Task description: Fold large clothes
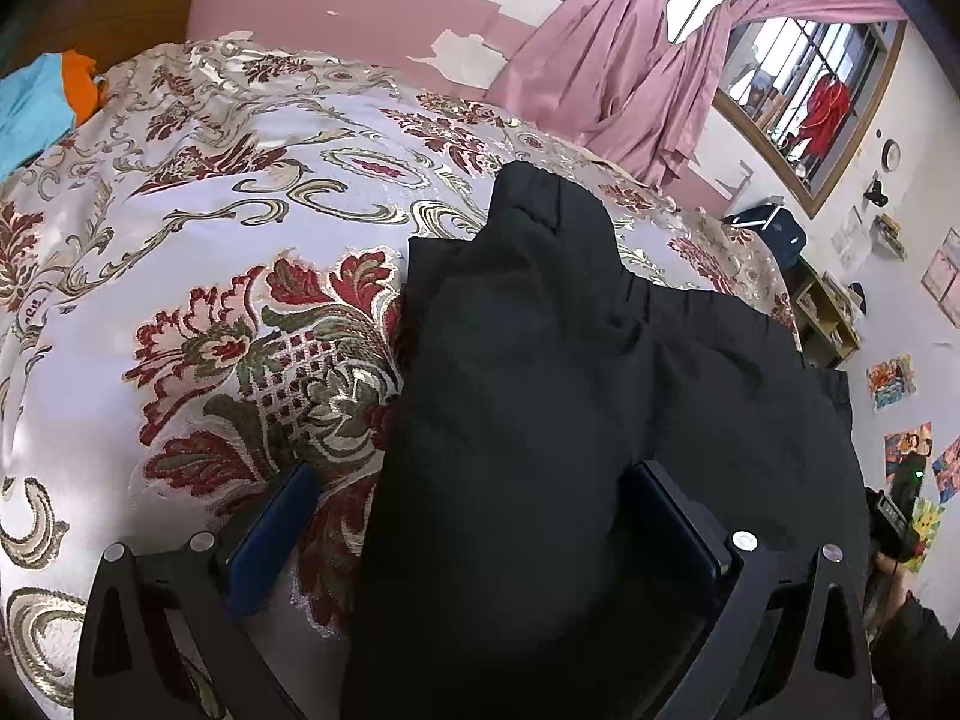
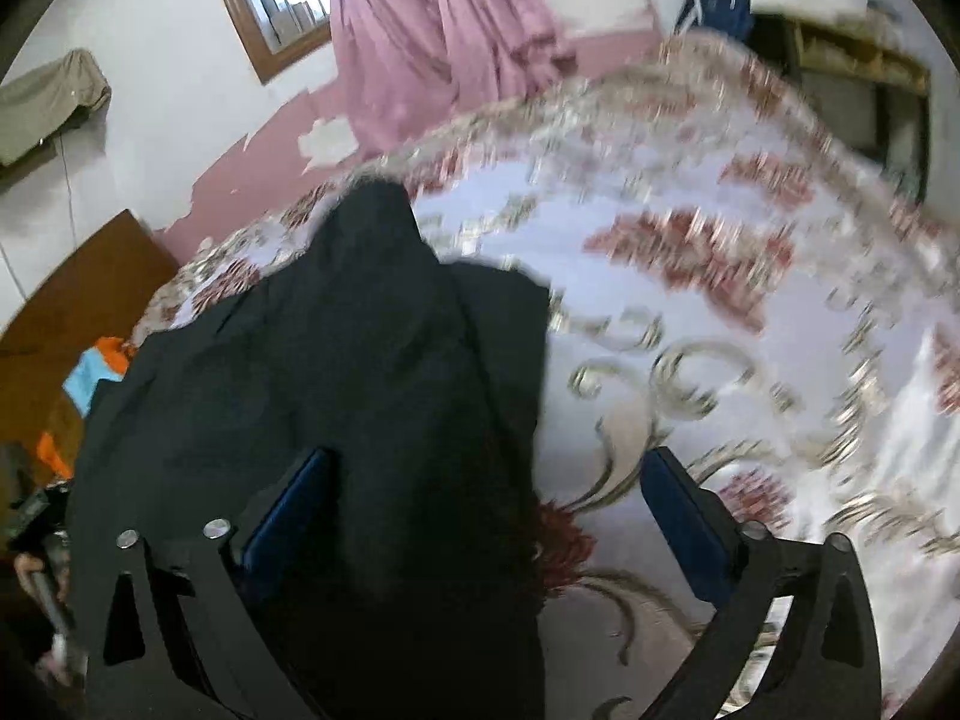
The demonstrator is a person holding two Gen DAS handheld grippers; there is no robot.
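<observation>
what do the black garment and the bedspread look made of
Garment: looks like a matte woven cloth, maybe cotton blend; it takes soft creases, shows no shine, and has a gathered edge like an elastic waistband. Bedspread: looks like satin brocade, glossy pale ground with raised red and gold floral weave; the fibre cannot be told.

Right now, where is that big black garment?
The big black fabric garment lies on the floral bedspread, reaching toward the pink curtains; in both wrist views it sits between open tongs.
</observation>
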